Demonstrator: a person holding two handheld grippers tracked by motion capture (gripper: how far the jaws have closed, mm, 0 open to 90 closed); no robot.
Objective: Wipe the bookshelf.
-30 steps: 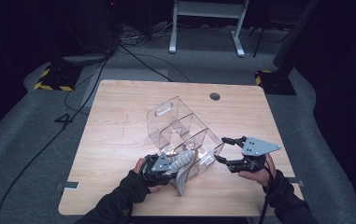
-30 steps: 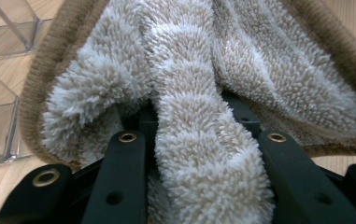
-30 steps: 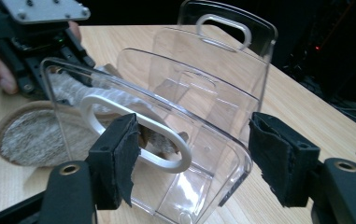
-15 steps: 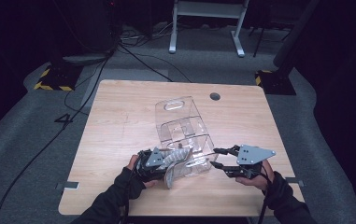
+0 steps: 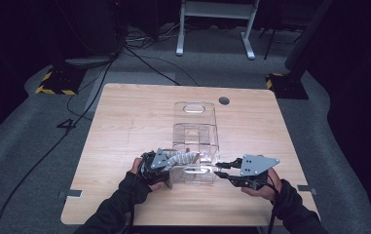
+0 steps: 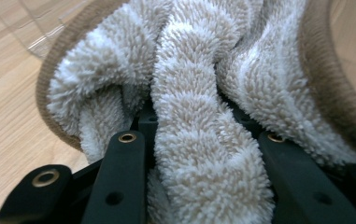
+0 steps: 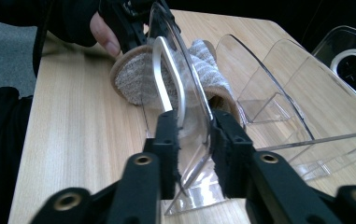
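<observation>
A clear plastic box [image 5: 195,129] with inner dividers lies lengthwise on the wooden table [image 5: 124,122]. My left gripper [image 5: 173,163] is shut on a fluffy beige-and-white slipper [image 5: 185,158] at the box's near left end. Up close, the slipper [image 6: 203,116] bulges between the left gripper's [image 6: 199,140] jaws. My right gripper [image 5: 218,169] reaches in from the right at the near end wall. Its jaws have just been closing. The right gripper [image 7: 192,126] clamps that clear wall beside a metal handle [image 7: 166,70]. Beyond the wall lies the slipper [image 7: 133,79].
A round hole [image 5: 224,101] sits near the table's far edge. The box has a second handle [image 5: 194,108] at its far end. Bare wood lies left and right of the box. Cables [image 5: 139,58] and a white frame [image 5: 214,29] stand on the floor behind.
The clear box went from tilted and skewed to lying flat and straight. The right gripper moved left to its near end and closed its wide jaws on the wall. The left gripper kept the slipper.
</observation>
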